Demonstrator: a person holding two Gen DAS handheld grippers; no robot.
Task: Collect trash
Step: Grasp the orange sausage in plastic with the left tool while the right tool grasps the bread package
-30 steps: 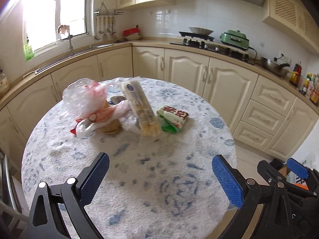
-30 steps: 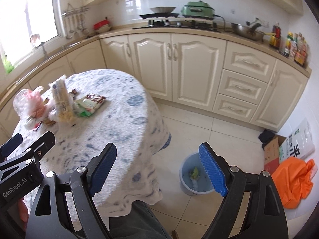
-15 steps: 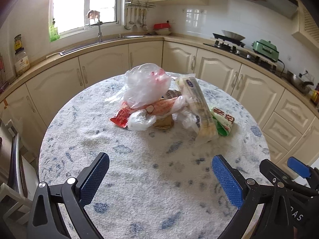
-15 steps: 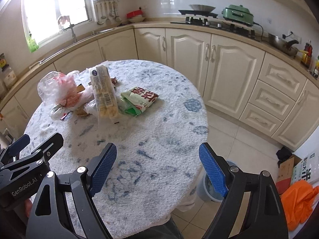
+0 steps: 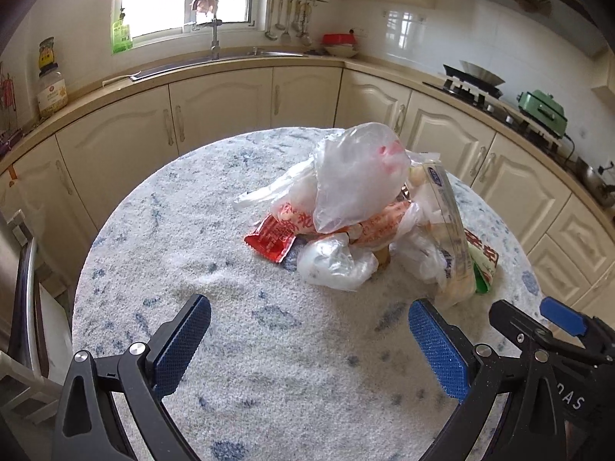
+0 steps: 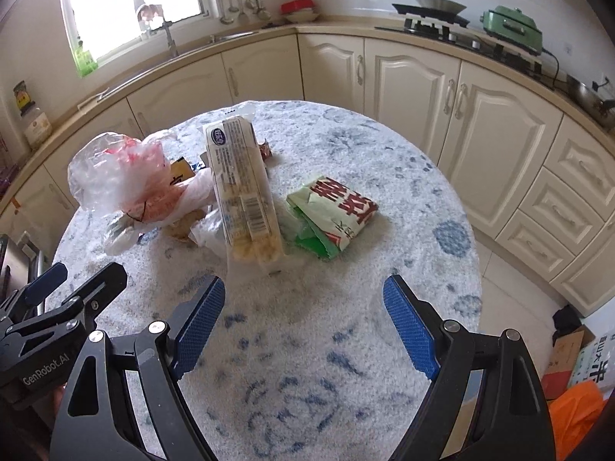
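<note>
White-and-blue speckled cloth covers the round tabletop (image 6: 346, 176), w/ a heap of trash sitting near its middle. Clear plastic bag (image 5: 359, 176) w/ pink print tops the heap on the left side; under it a red sachet (image 5: 271, 239) lies flat on the cloth, touching a crumpled white bag (image 5: 334, 265). Long clear cracker pack (image 6: 242, 188) leans tilted against the heap, barcode side facing the right wrist cam. Green-and-white wrapper (image 6: 334, 215) w/ red lettering lies flat just beside the pack, on its right. Small brown scrap sits under the bags; can't tell what it is.

Left gripper (image 5: 309, 340) hovers above the cloth, near side of the heap, fingers (image 5: 180, 344) spread wide apart, nothing between them. Right gripper (image 6: 303, 324) likewise above the cloth, fingers (image 6: 409, 326) wide apart and holding nothing, pointed roughly at the cracker pack and wrapper. Neither touches any trash.

Cream cabinets (image 6: 415, 88) curve behind the tabletop; green cooker (image 6: 513, 25) on the counter at right.
</note>
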